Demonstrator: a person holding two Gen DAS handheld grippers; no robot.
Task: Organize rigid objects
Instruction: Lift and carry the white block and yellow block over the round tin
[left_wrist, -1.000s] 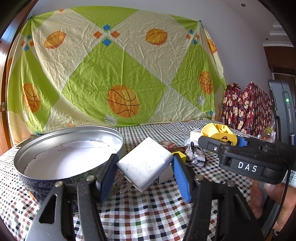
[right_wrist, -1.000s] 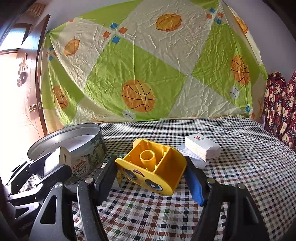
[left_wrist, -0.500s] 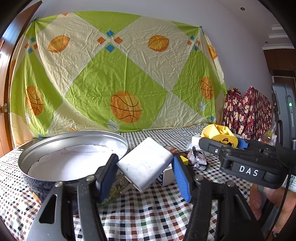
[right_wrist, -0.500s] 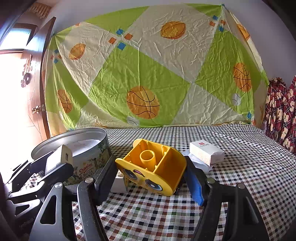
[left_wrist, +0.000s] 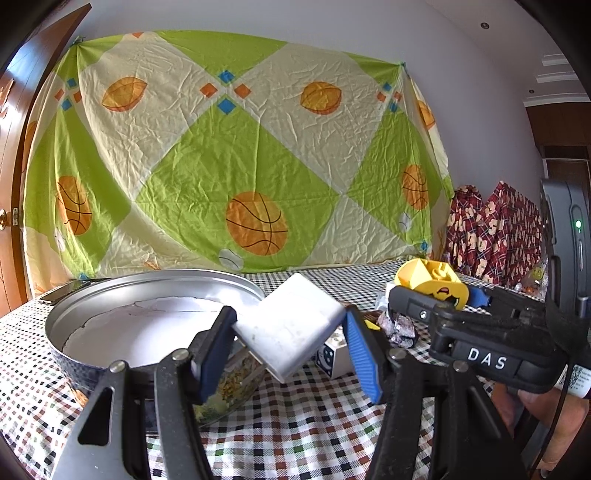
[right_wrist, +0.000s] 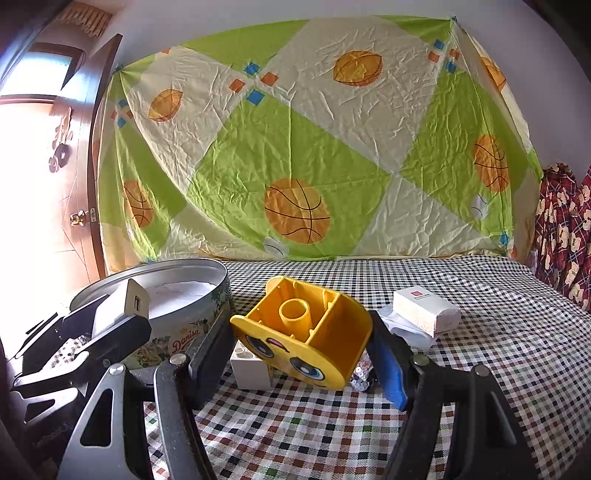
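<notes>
My left gripper (left_wrist: 290, 347) is shut on a white charger block (left_wrist: 288, 325), held tilted above the cloth beside the round metal tin (left_wrist: 110, 291). The tin is open with white paper lining inside. My right gripper (right_wrist: 299, 350) is shut on a yellow toy block with a cartoon face (right_wrist: 306, 328), held just right of the tin (right_wrist: 192, 295). The right gripper with its yellow block also shows in the left wrist view (left_wrist: 436, 286). The left gripper with the charger shows in the right wrist view (right_wrist: 122, 306).
A white toy brick (right_wrist: 251, 369) and a shiny crumpled wrapper (left_wrist: 397, 325) lie on the checkered cloth (right_wrist: 480, 369) under the grippers. A white boxed bar (right_wrist: 424, 310) lies on the right. A patterned sheet (right_wrist: 295, 147) hangs behind, red fabric (right_wrist: 561, 236) at right, a door (right_wrist: 77, 184) at left.
Both grippers have risen a little and tilted up with their objects still held; the tin and table sit lower in both views.
</notes>
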